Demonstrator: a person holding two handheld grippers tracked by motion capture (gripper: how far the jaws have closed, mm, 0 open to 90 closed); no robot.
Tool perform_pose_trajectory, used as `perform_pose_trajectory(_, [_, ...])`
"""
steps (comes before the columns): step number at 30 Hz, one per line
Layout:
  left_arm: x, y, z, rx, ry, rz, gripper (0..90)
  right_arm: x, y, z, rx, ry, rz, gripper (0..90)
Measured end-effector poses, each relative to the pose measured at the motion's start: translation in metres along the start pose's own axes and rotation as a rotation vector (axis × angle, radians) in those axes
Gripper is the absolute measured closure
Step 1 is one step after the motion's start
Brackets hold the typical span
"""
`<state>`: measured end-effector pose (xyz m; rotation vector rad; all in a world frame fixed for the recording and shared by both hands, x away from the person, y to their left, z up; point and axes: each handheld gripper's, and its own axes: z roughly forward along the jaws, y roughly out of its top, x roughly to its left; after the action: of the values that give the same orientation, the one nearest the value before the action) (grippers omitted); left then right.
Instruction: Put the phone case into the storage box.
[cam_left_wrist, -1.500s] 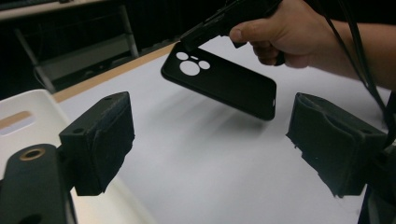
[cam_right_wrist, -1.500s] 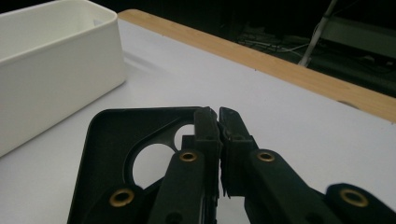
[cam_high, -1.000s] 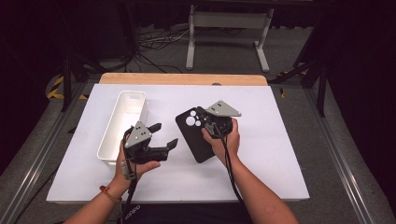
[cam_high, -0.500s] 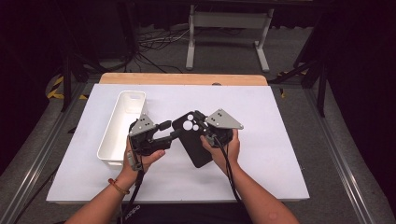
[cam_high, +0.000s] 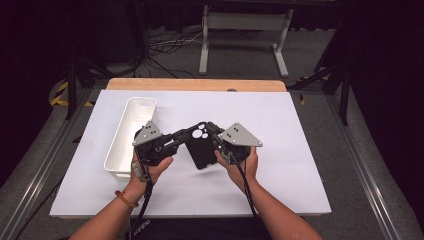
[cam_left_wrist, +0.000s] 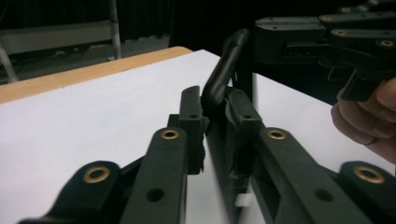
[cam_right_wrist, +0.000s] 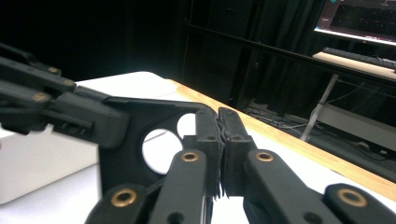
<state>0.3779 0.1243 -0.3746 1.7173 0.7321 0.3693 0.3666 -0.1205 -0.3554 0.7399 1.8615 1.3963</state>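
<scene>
Two hand-held grippers clamp phone case (cam_high: 199, 145) | black, round camera holes

Phone case (cam_high: 200, 147): matt black plastic. Bin (cam_high: 131, 135) beside it: smooth white plastic. Table (cam_high: 280, 125): matt white top, wood edge.

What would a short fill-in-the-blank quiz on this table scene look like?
1. Both tools grip the black phone ____.
2. The bin is ____ in colour.
3. The bin sits nearest the ____ tool.
4. The right tool is ____ on the case.

Missing words: case; white; left; shut
</scene>
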Motion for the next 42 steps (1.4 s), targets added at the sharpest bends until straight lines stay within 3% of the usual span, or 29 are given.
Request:
perform_pose_trajectory(5, [-0.004,0.000,0.001,-0.001,-0.019,0.018,80.8,0.004,0.001,0.000,0.020,0.023,-0.020,90.0])
perform_pose_trajectory(8, [-0.006,0.002,0.000,-0.006,-0.001,0.058,80.8,0.002,0.001,-0.003,0.016,0.021,-0.014,90.0])
perform_pose_trajectory(12, [-0.005,0.005,-0.002,-0.012,-0.016,0.061,81.0,-0.002,0.000,-0.006,0.016,0.018,-0.001,90.0])
perform_pose_trajectory(25, [-0.001,0.015,-0.019,-0.060,-0.003,0.108,81.1,-0.017,-0.020,-0.033,0.060,0.028,-0.002,78.0])
perform_pose_trajectory(29, [0.001,0.019,-0.026,-0.062,-0.003,0.130,81.1,-0.021,-0.032,-0.036,0.088,0.061,-0.011,69.9])
perform_pose_trajectory(31, [0.002,0.020,-0.028,-0.076,-0.004,0.133,81.1,-0.023,-0.037,-0.038,0.087,0.104,-0.026,64.8])
perform_pose_trajectory(39, [0.008,0.024,-0.040,-0.089,-0.015,0.164,81.1,-0.029,-0.051,-0.047,0.114,0.113,-0.032,49.4])
perform_pose_trajectory(42, [0.010,0.025,-0.044,-0.094,-0.022,0.187,81.0,-0.030,-0.056,-0.051,0.130,0.108,-0.031,39.1])
